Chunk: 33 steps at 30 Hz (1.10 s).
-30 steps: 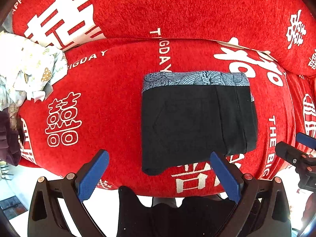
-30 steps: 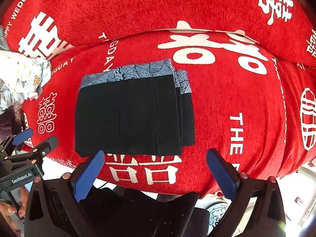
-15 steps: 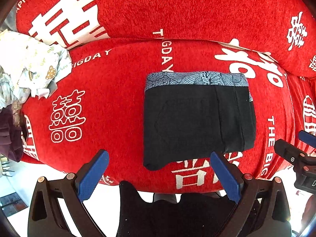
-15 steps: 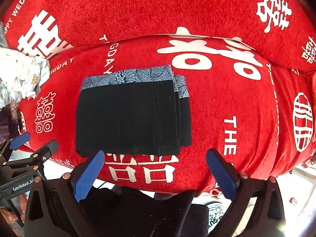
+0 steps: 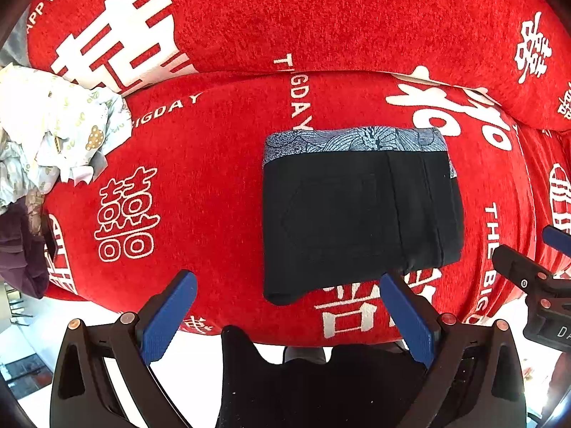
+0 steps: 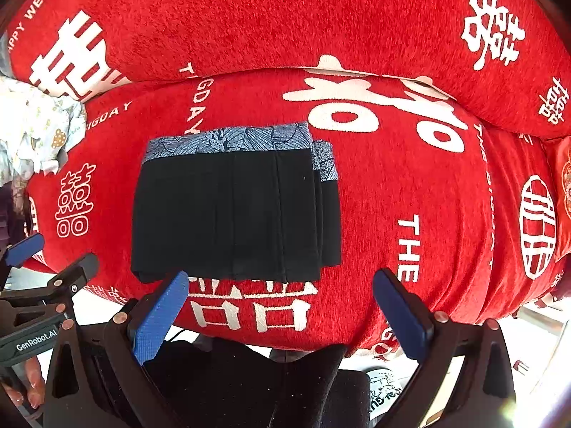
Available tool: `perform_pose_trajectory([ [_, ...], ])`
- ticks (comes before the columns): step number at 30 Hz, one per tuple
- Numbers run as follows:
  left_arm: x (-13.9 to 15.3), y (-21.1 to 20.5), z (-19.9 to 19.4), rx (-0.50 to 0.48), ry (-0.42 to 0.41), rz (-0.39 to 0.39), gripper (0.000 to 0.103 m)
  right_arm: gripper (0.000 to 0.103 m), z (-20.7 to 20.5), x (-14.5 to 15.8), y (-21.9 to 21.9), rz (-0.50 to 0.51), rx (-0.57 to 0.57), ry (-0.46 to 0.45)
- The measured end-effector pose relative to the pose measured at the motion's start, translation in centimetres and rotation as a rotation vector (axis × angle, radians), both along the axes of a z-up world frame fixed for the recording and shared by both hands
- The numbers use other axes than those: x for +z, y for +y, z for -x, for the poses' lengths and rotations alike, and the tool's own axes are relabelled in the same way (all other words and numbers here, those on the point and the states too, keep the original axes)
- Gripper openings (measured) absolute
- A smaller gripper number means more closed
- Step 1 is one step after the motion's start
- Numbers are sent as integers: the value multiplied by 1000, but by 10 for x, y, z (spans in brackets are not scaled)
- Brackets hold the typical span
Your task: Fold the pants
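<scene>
The black pants (image 5: 357,214) (image 6: 232,210) lie folded into a neat rectangle on the red sofa seat (image 5: 200,185) (image 6: 410,185), with a blue-grey patterned waistband along the far edge. My left gripper (image 5: 285,317) hangs open in front of the seat's front edge, near the pants' near edge, holding nothing. My right gripper (image 6: 282,315) is open too, just off the near edge of the fold, empty. Each gripper shows at the side of the other's view: the right gripper (image 5: 535,281) and the left gripper (image 6: 39,278).
A heap of pale printed clothes (image 5: 46,132) (image 6: 32,132) lies at the seat's left end, with a dark purple garment (image 5: 19,249) below it. The red backrest (image 5: 321,14) rises behind. A person's fingers (image 6: 28,385) hold the left gripper. Dark clothing (image 5: 321,385) sits below the grippers.
Both grippers have drawn slightly back and shifted, so the folded pants sit a little higher and farther in both views. The pants themselves have not moved; both grippers stayed open.
</scene>
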<state>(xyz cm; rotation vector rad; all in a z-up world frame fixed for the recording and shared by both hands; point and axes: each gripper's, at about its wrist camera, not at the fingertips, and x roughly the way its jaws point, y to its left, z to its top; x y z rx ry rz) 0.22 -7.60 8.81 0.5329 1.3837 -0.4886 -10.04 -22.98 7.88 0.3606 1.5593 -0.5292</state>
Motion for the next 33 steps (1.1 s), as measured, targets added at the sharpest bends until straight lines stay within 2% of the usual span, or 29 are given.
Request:
perform_pose_trajectory([
  [33, 1, -2, 7, -19, -24, -14, 103, 103, 2, -1, 4, 1, 0, 0],
])
